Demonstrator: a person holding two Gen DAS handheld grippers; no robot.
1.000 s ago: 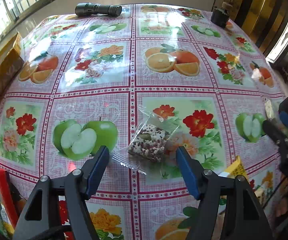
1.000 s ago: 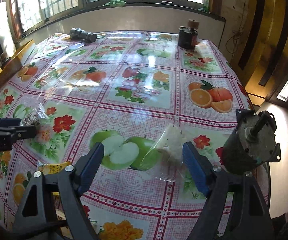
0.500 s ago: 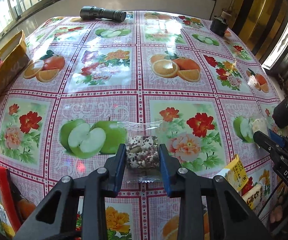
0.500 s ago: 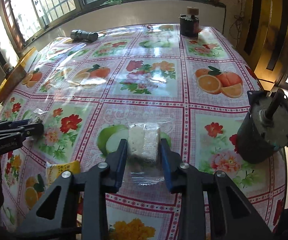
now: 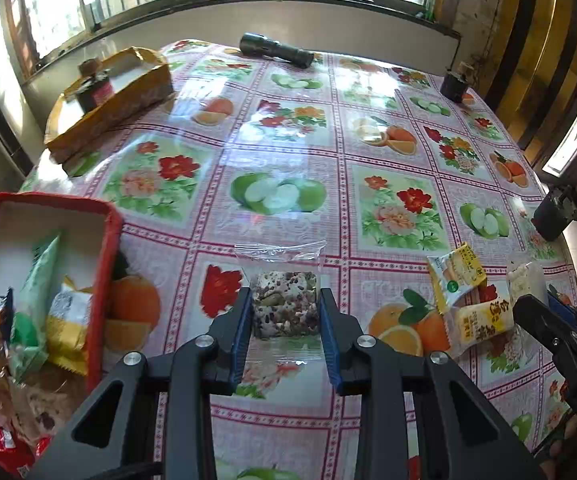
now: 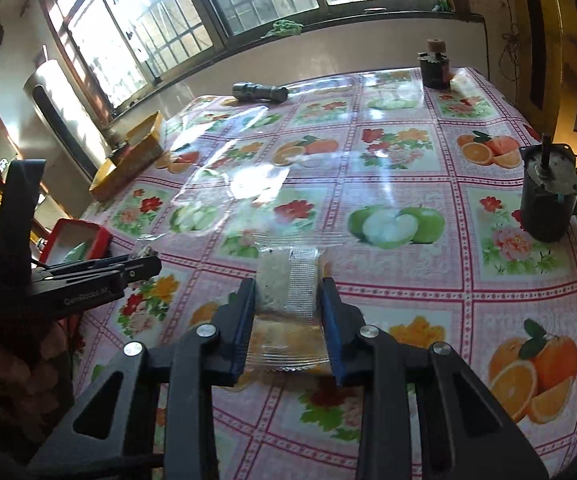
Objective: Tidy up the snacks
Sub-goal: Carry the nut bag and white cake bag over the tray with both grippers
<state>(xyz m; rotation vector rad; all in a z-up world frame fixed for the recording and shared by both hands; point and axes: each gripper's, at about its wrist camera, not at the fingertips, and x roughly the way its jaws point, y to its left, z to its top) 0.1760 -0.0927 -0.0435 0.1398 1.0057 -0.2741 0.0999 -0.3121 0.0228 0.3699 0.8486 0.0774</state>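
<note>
Left wrist view: we see the left tongs (image 5: 284, 312) pinching a dark nut bar (image 5: 284, 308), long axis running away from us, above the surface (image 5: 388, 152). Right wrist view: right tongs (image 6: 288, 300) pinch a pale rice bar (image 6: 286, 284), likewise aligned.

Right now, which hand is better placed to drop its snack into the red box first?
Left. The left gripper, holding its dark nut bar, sits beside the red box; the right gripper is farther.

"GenRobot.AI" is printed in white on the side of the left tool (image 6: 144, 266); "DAS" is read on the right tool (image 5: 528, 308); the snack packet lettering cannot be read
</note>
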